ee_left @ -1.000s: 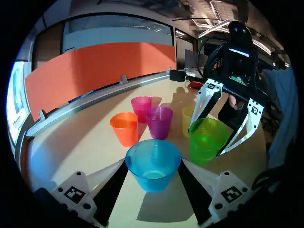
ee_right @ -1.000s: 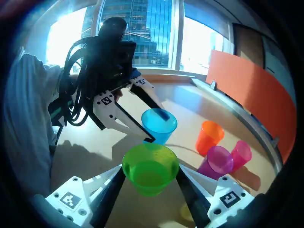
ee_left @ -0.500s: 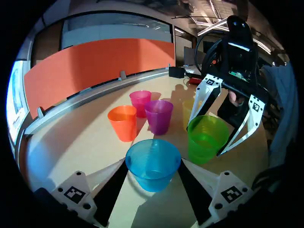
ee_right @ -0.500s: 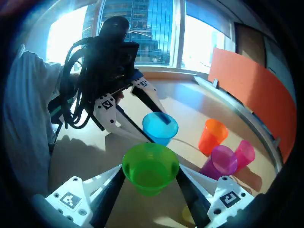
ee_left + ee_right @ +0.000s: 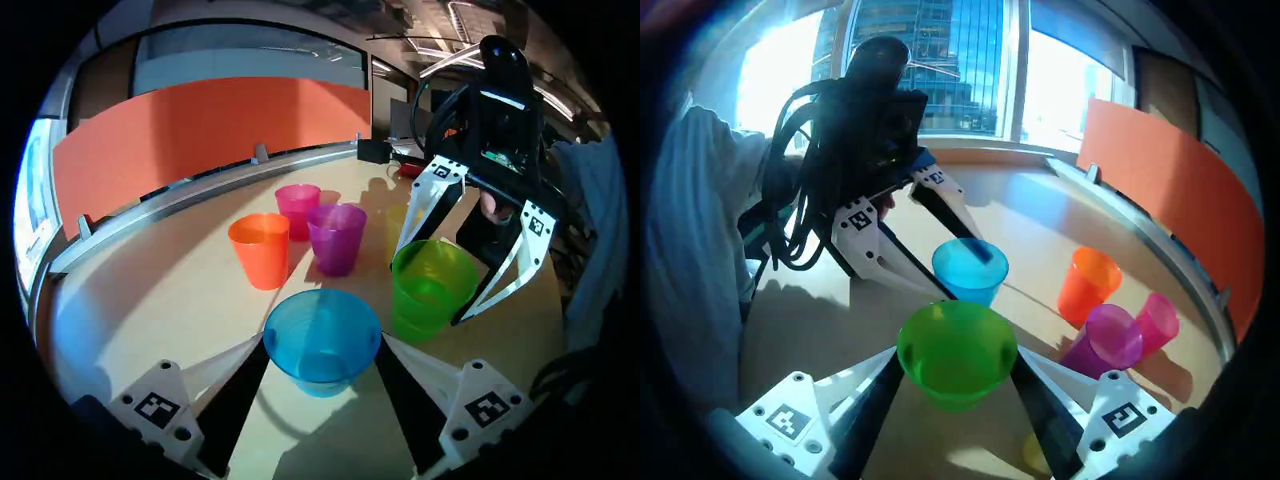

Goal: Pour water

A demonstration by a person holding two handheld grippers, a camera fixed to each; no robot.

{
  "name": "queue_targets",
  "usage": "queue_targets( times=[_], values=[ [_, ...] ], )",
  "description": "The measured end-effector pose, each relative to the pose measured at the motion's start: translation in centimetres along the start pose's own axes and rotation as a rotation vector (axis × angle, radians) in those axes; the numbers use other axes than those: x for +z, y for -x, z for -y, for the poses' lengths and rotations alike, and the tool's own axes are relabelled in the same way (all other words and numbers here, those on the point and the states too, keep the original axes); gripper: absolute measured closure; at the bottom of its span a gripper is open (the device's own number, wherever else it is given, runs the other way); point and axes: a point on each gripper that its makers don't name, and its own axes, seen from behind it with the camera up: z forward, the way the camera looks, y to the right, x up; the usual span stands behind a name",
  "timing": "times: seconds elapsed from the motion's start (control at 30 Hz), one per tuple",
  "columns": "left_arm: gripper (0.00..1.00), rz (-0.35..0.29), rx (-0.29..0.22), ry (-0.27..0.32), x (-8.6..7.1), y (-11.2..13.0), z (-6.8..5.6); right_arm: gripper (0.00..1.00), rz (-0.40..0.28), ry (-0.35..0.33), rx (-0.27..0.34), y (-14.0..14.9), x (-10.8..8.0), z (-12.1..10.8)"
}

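My left gripper (image 5: 322,342) has its two fingers pressed on the sides of the blue cup (image 5: 322,356), one finger on each side, so these jaws are pinching the cup just under its rim. The blue cup stands upright with the mouth open toward the camera; at its bottom there is a paler patch, but I cannot tell if it is water. My right gripper (image 5: 957,358) holds the green cup (image 5: 957,352) in the same way, with both fingers against its wall and the cup upright between them. In the left gripper view the green cup is near the blue one, to its right and a little farther, and the two cups are apart, not touching. I cannot tell whether either cup rests on the wooden table (image 5: 160,280) or is lifted above it. Behind them four more cups stand on the table: an orange cup (image 5: 260,250), a purple cup (image 5: 337,238), a pink cup (image 5: 298,206) just behind the purple one, and a yellow cup (image 5: 398,228) partly hidden by a finger of the right gripper. An orange partition (image 5: 200,128) runs along the far edge of the table. In the right gripper view a pale sleeve (image 5: 688,240) is at the left, and large windows (image 5: 960,64) show tall buildings.
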Motion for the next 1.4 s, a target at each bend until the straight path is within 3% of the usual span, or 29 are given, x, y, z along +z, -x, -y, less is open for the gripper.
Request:
queue_targets(
  times=[0.1,0.17,0.23,0.97,1.4],
  values=[
    [0.12,0.006,0.013,-0.003,-0.1,0.2,-0.1,0.09,0.001,0.0,0.001,0.1,0.0,0.1],
    [0.03,0.014,0.027,-0.008,-0.1,0.4,-0.1,0.09,0.002,0.001,0.002,0.2,0.1,0.1],
    [0.02,0.023,0.039,-0.013,-0.1,0.5,-0.1,0.09,0.003,0.001,0.004,0.3,0.2,0.1],
    [0.02,0.025,0.031,-0.038,-1.6,0.1,0.2,0.09,0.012,0.02,0.011,1.5,0.4,0.1],
    [0.02,0.043,0.05,-0.045,-1.9,0.2,0.0,0.03,0.02,0.047,0.013,2.2,-0.3,-0.2]
  ],
)
